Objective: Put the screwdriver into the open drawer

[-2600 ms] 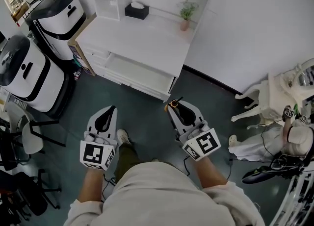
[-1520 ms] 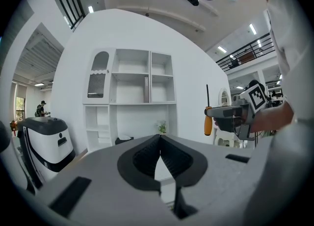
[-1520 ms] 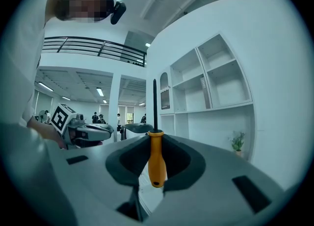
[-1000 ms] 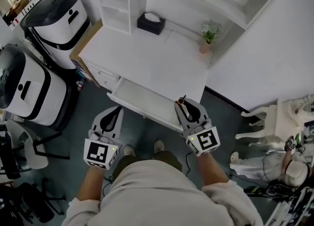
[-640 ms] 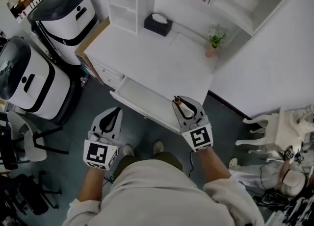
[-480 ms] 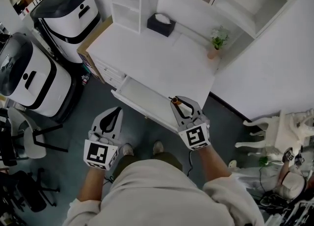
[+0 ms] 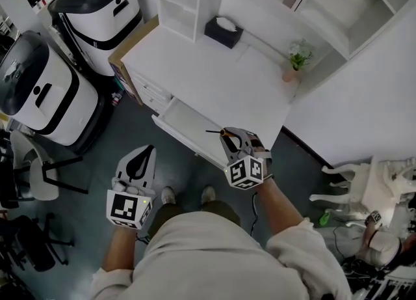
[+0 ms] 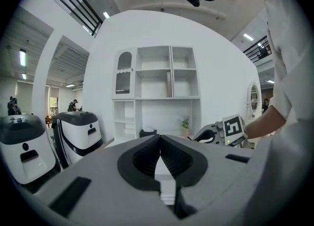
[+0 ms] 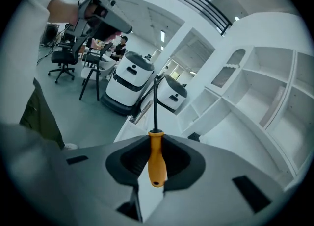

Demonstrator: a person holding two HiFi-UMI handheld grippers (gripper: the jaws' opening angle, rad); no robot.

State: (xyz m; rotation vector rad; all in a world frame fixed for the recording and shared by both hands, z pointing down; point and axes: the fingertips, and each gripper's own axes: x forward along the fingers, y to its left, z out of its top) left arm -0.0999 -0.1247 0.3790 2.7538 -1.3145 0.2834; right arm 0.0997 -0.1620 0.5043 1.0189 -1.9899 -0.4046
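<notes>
The screwdriver (image 7: 221, 133) has an orange handle (image 9: 156, 160) and a thin dark shaft (image 9: 155, 105). My right gripper (image 7: 229, 135) is shut on the handle, and the shaft sticks out to the left over the front right part of the open drawer (image 7: 184, 121). The drawer is pulled out of the white desk (image 7: 214, 74) and looks bare inside. In the right gripper view the handle sits upright between the jaws (image 9: 156, 140). My left gripper (image 7: 148, 151) hangs lower left of the drawer over the floor, shut on nothing (image 8: 160, 138).
Two white-and-black machines (image 7: 91, 9) (image 7: 36, 90) stand left of the desk. On the desk are a black tissue box (image 7: 223, 30) and a small potted plant (image 7: 296, 63), with shelves behind. A chair (image 7: 29, 165) is at left, white furniture (image 7: 357, 191) at right.
My right gripper has sunk toward the drawer and rolled, so the screwdriver's shaft now points left instead of ahead. The left gripper drifted a little down and left. The desk sits closer.
</notes>
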